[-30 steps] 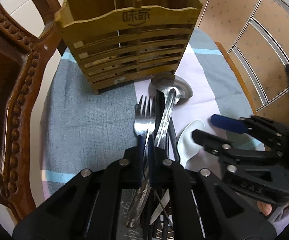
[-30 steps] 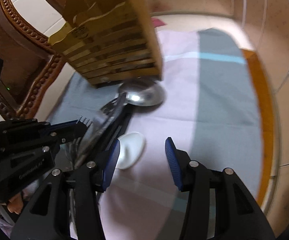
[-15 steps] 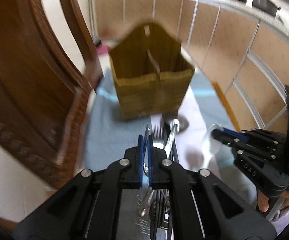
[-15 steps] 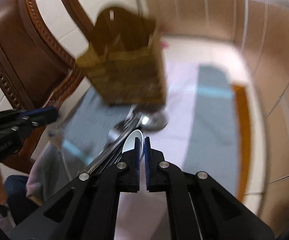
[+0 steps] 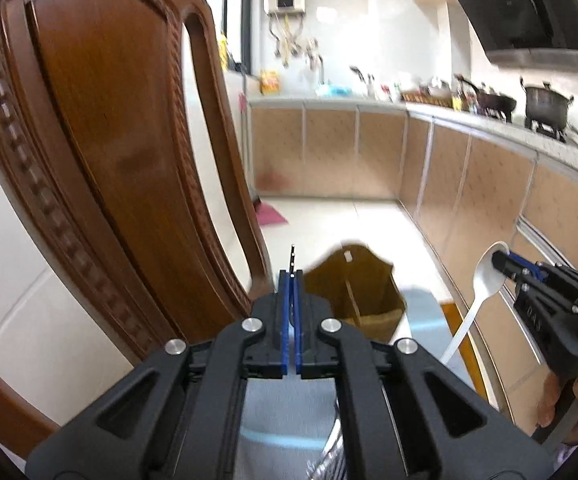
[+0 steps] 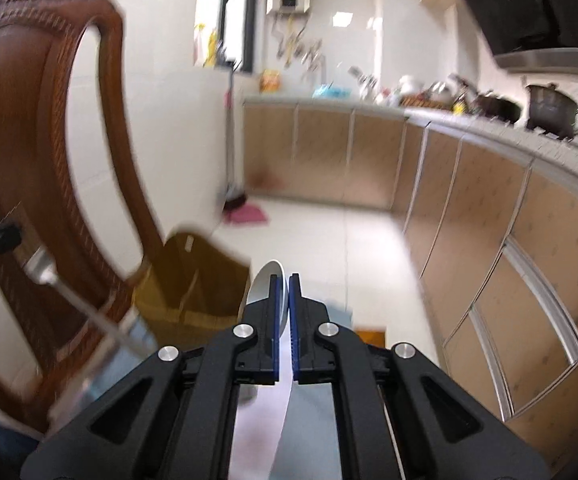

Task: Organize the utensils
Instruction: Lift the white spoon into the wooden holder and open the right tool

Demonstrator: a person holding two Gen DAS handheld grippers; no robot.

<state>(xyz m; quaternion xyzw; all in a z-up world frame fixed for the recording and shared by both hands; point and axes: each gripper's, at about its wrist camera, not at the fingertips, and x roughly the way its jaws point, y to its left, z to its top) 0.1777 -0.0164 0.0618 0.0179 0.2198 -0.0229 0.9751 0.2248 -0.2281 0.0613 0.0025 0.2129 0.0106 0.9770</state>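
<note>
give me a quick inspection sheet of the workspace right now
surface: blue and white cloth under the holder
job's things: wooden utensil holder; fork and white spoon lifted clear
clutter: metal utensils at the bottom edge, blurred
grippers: left gripper shut on fork; right gripper shut on white spoon
cables: nothing seen
surroundings: wooden chair, kitchen cabinets, pots on stove

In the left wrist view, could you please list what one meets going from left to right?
Carved brown wooden chair back → left gripper shut on a thin metal fork → brown wooden utensil holder → white plastic spoon → right gripper gripping that spoon's bowl.
</note>
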